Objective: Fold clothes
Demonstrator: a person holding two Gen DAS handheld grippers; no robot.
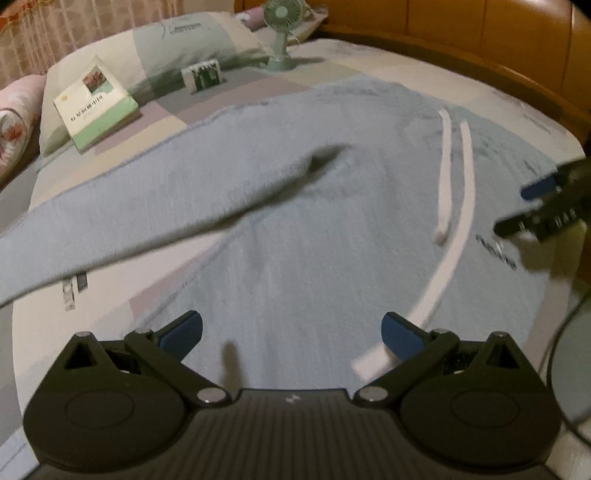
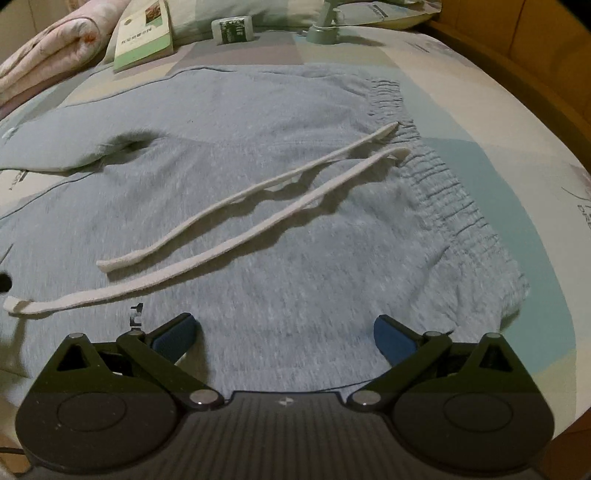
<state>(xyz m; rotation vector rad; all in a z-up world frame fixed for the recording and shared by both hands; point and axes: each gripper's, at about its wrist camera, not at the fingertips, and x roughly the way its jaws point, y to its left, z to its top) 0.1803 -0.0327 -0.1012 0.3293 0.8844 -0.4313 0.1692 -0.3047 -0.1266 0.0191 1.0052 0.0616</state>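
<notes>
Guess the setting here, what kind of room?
Most likely a bedroom: grey sweatpants lie spread on a bed with a pillow, beside a wooden bed frame and a small fan.

Light-blue sweatpants point(image 2: 295, 206) — flat on bed (white drawstrings point(image 2: 236, 206) loose).

Left matte-black plastic two-finger gripper point(image 1: 291, 334): blue rubber finger pads point(image 1: 184, 332); silver pivot screws; ribbed body bearing a small white mark; right matte-black plastic two-finger gripper point(image 2: 284, 332) has identical blue pads, screws, ribbing.
</notes>
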